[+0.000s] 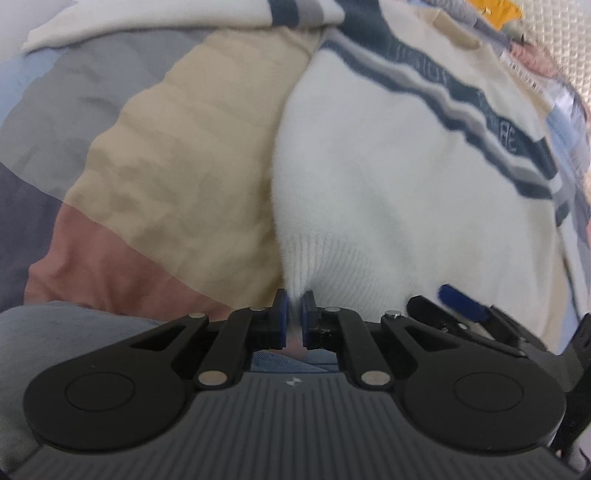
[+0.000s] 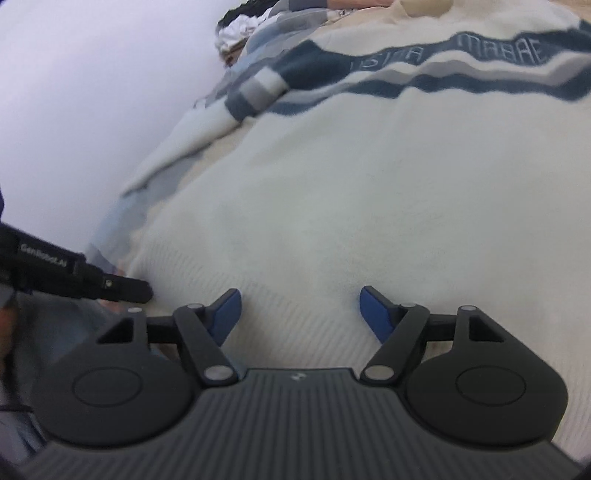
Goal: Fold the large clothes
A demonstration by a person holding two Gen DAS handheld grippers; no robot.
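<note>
A large cream sweater (image 1: 388,177) with navy and grey chest stripes lies spread on a bed. My left gripper (image 1: 293,314) is shut on the ribbed hem corner of the sweater at its left edge. In the right wrist view the same sweater (image 2: 351,192) fills the frame, with its striped sleeve (image 2: 255,92) folded at the upper left. My right gripper (image 2: 301,314) is open, its blue pads (image 2: 375,314) just above the ribbed hem, holding nothing. The left gripper's body shows at the left edge of the right wrist view (image 2: 74,277).
The bed cover is a patchwork of tan (image 1: 177,166), grey, pink and dark blue patches. A pile of other clothes (image 1: 498,14) lies at the far end. A white wall (image 2: 74,92) runs along the bed's left side.
</note>
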